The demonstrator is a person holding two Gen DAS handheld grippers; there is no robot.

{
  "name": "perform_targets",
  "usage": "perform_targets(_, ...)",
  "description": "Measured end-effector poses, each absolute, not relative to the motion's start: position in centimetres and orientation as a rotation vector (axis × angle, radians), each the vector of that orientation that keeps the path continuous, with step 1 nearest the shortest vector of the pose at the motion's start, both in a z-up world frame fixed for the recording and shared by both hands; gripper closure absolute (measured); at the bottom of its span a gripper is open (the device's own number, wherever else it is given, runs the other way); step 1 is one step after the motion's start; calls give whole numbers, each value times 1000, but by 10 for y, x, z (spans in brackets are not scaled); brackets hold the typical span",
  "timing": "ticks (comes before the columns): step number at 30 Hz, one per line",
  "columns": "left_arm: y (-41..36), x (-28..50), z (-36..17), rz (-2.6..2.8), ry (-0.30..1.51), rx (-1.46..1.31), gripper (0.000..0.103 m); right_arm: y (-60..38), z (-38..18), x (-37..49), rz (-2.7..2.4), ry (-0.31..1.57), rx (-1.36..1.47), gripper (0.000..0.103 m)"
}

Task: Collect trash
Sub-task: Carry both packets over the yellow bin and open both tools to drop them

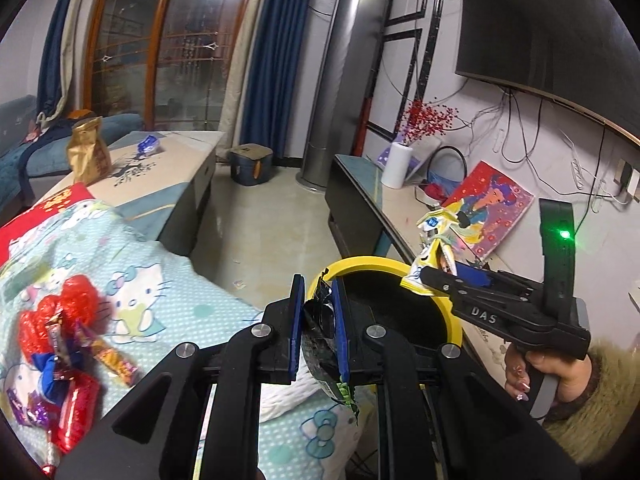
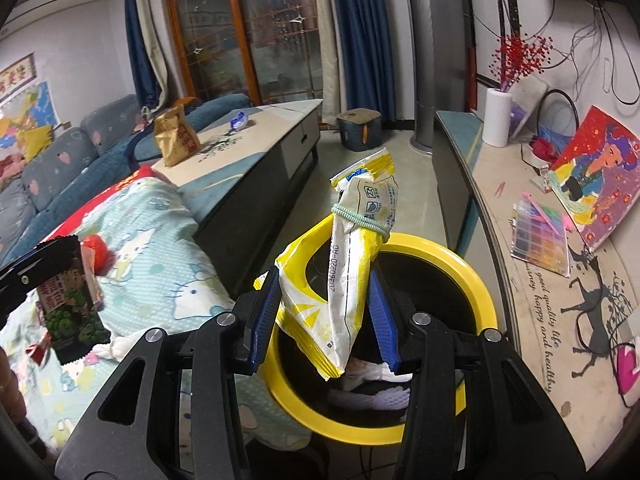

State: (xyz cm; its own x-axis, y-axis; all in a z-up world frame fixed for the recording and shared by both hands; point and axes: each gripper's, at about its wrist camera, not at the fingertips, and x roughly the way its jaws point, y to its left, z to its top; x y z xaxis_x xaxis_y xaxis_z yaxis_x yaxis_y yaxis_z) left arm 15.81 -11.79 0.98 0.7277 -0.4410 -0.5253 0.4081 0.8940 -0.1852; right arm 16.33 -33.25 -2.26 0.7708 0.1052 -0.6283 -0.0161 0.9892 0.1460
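Two grippers hang over the yellow-rimmed bin (image 2: 436,248), each holding trash. The left gripper (image 1: 316,320) has its fingers narrow, pinching a dark crumpled wrapper (image 1: 320,316) at the bin's near left rim. The right gripper (image 2: 324,304) clamps a yellow-and-white packet (image 2: 348,280), tied with a band, above the bin's black opening. More wrappers (image 1: 60,352) lie left on the patterned blanket (image 1: 168,280).

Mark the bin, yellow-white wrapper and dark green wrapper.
bin (image 2: 476,258), right wrist view, yellow rim.
yellow-white wrapper (image 2: 344,292), right wrist view, mid body.
dark green wrapper (image 2: 74,308), right wrist view, printed face.
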Motion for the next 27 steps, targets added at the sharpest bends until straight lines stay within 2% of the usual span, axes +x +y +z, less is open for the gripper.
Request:
perform_targets(12,-159,176,1,-541,619,-47,89,-359,-43,172,7,753,155,67)
perform_targets(27,-221,206,-33,-610,707,-11,89,-391,-62,169,-5,832,167,66)
